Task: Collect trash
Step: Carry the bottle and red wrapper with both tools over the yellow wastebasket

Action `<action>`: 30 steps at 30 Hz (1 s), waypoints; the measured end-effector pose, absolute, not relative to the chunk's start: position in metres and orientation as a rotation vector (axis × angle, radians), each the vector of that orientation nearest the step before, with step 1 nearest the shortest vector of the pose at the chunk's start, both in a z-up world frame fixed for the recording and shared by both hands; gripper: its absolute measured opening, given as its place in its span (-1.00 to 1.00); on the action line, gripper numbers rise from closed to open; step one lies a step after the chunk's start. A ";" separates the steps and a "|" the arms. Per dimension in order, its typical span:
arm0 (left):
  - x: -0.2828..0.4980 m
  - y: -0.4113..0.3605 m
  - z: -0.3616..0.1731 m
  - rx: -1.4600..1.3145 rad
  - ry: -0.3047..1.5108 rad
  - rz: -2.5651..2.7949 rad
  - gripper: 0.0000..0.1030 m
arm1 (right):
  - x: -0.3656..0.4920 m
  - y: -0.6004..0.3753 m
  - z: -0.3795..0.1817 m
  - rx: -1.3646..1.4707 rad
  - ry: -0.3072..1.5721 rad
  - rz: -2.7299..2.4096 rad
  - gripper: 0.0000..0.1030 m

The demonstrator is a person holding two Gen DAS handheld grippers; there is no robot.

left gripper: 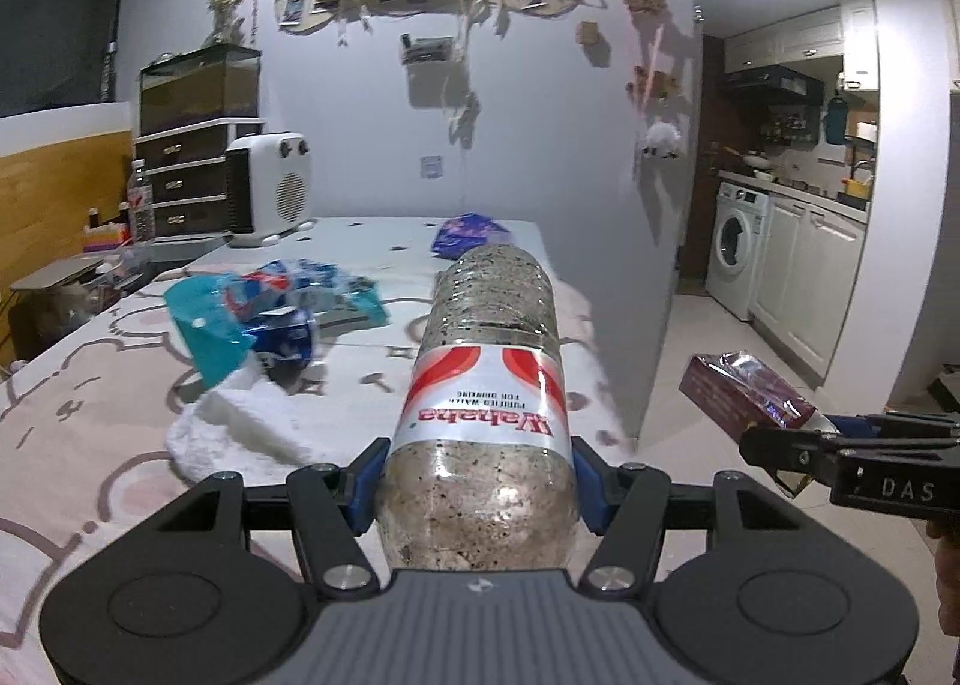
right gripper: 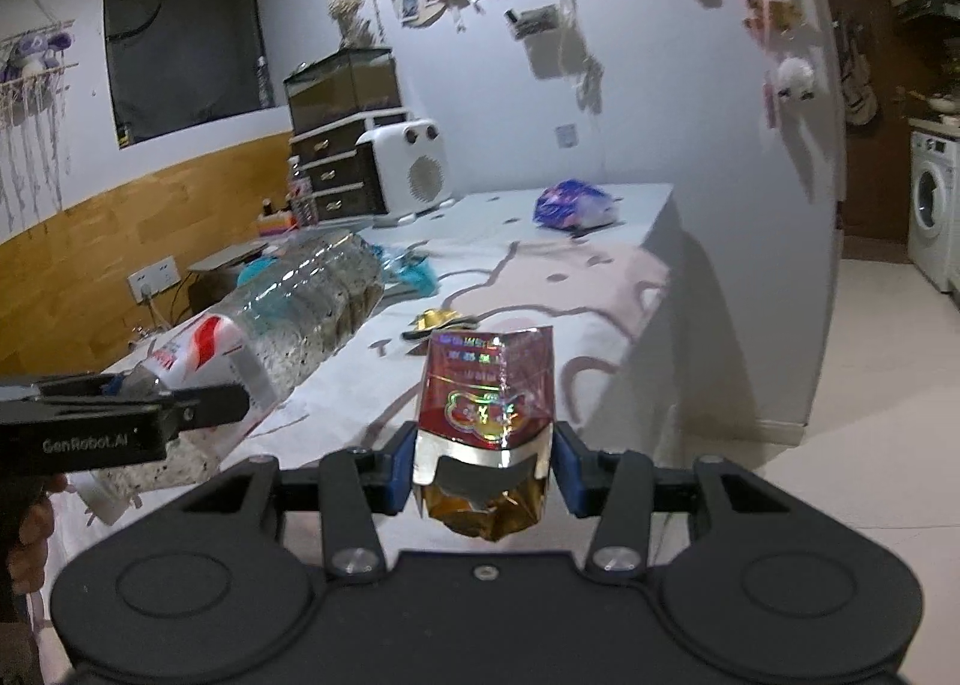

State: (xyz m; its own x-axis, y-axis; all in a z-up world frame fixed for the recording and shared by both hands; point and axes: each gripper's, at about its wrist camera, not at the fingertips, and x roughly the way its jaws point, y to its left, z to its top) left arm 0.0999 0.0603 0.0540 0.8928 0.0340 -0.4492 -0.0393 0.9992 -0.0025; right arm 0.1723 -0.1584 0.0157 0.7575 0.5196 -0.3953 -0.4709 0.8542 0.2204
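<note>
Small lit room, grey wall hung with photos, kitchen with washing machine (left gripper: pixel 737 247) beyond. Worktop (left gripper: pixel 78 385) under a pale patterned cloth, well ahead of and below both sets of jaws.

Left gripper (left gripper: pixel 477 478): jaws pinching a clear plastic bottle (left gripper: pixel 489 379) at its lower body, red-and-white label just forward of the pads, bottle pointing away along the fingers, lifted clear of the cloth.

Right gripper (right gripper: pixel 483 466): jaws pinching a crumpled red foil packet (right gripper: pixel 487 403) by its lower part, upper flap standing above the pads, also off the surface.

Still lying ahead of the jaws: teal and blue wrappers (left gripper: pixel 270 313), a purple bag (right gripper: pixel 573 205) far forward, a gold scrap (right gripper: pixel 437 320) just past the packet.

Step in hand, by judgement: carrying two collected pieces toward disposal. No bin visible in either view. Next move calls for locating the bin, keeping both grips firm, releasing over the opening, then returning for the remainder.
</note>
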 end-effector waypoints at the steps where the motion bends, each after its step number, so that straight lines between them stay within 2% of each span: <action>1: 0.100 0.053 0.054 -0.014 0.465 0.028 0.19 | 0.170 -0.165 0.016 0.113 0.459 0.533 -0.08; 17: 0.122 -0.083 0.033 -0.010 0.494 -0.147 0.19 | 0.151 -0.289 0.004 0.126 0.443 0.338 -0.08; 30: 0.171 -0.179 -0.037 -0.008 0.641 -0.249 0.19 | 0.154 -0.382 -0.048 0.172 0.509 0.200 -0.08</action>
State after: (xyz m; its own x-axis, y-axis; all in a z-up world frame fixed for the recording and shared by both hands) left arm 0.1711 -0.1793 -0.0373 0.7728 -0.2326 -0.5905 0.2278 0.9701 -0.0841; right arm 0.1536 -0.3820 -0.0480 0.8545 0.2319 -0.4648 -0.1469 0.9662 0.2121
